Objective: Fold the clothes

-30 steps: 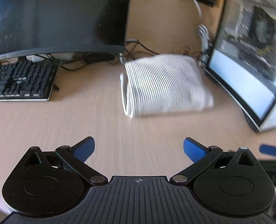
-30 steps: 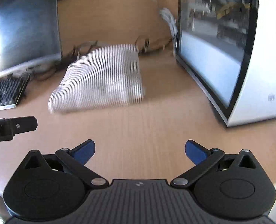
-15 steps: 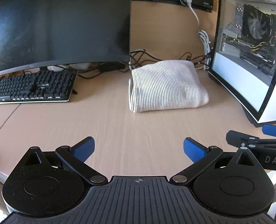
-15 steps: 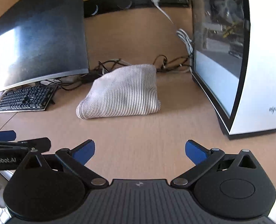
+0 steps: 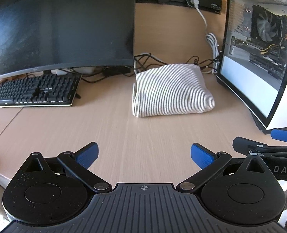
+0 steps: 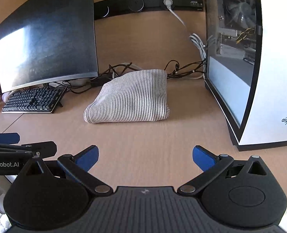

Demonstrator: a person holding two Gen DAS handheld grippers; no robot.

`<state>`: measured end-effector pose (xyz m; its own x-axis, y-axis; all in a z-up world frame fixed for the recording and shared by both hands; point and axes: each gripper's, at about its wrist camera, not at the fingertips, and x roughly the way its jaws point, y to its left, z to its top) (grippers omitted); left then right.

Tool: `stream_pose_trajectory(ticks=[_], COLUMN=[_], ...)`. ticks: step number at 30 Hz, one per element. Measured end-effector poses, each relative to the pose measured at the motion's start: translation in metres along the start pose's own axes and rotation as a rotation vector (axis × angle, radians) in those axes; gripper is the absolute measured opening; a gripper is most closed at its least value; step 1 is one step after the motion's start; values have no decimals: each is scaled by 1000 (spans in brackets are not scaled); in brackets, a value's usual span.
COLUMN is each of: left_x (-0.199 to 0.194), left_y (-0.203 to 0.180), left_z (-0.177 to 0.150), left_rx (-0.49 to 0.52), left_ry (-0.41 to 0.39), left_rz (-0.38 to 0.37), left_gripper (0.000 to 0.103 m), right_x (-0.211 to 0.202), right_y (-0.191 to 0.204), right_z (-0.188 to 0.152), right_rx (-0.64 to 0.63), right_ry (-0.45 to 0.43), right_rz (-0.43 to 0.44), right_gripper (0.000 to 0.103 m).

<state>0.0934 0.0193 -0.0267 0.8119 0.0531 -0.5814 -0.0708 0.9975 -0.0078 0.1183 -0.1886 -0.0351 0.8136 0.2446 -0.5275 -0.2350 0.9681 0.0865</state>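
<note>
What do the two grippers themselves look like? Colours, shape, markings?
Both match: left gripper and right gripper have matte black ribbed bodies, round side discs, black linkage arms with silver pivots and blue finger pads. White lettering: "DAS" on the right, "enRobot.AI" on the left.

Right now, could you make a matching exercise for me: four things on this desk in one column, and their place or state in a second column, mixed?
Things:
1. folded white cloth with thin dark stripes
2. black mechanical keyboard
3. white computer case with a glass side
4. left gripper

Places or states:
A. far right of the desk
B. jaws wide open, holding nothing
C. under the dark curved monitor
D. desk centre, before tangled cables

Pairs: 1-D, 2-C, 3-A, 4-B
</note>
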Motion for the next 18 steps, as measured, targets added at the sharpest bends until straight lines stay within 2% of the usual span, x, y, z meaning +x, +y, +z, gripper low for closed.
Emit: stream_pose_trajectory(ticks=[7, 18], left_x=[2, 1], left_y=[0, 6], left_z=[0, -2], left_rx=[8, -1], left_ry=[5, 10], left_rz=[21, 4], left_gripper=[103, 103], right_x=[-3, -3], right_y=[1, 0], right_z=[1, 0], right_rx=[-14, 13], right_ry=[-19, -5], right_rz=[14, 26], right_gripper=[103, 103])
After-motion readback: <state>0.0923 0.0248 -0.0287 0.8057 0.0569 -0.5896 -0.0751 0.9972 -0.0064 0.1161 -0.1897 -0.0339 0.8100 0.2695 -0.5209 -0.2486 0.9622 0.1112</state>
